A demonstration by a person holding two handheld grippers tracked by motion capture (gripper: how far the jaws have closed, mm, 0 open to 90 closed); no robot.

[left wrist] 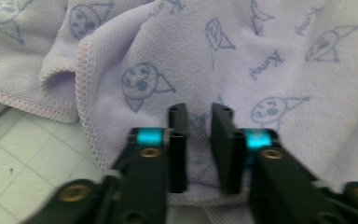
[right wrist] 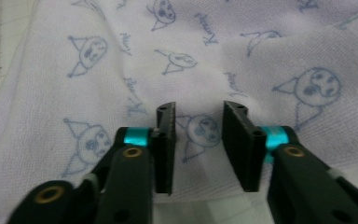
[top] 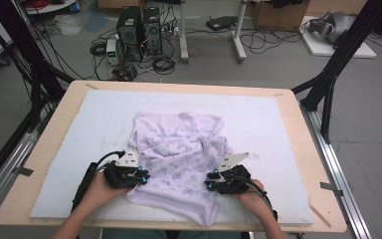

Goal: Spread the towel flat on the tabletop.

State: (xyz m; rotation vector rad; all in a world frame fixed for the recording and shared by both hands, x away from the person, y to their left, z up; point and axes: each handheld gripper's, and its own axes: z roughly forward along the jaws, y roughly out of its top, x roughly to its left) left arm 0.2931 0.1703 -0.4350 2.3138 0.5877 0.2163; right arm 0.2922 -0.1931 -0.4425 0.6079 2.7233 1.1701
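Lilac towel [top: 179, 159] crumpled mid-mat [top: 278, 124], near front edge. L gripper [top: 140, 178] at towel's left hem, R gripper [top: 210, 183] at right; both jaws narrowly apart over cloth, prob. about to pinch & spread.

The high view looks forward and down over the whole pale wooden bench [top: 298, 114]. Each gripper view sits close behind its own jaws, facing the crumpled lilac printed towel [top: 179, 149], which all three views share.
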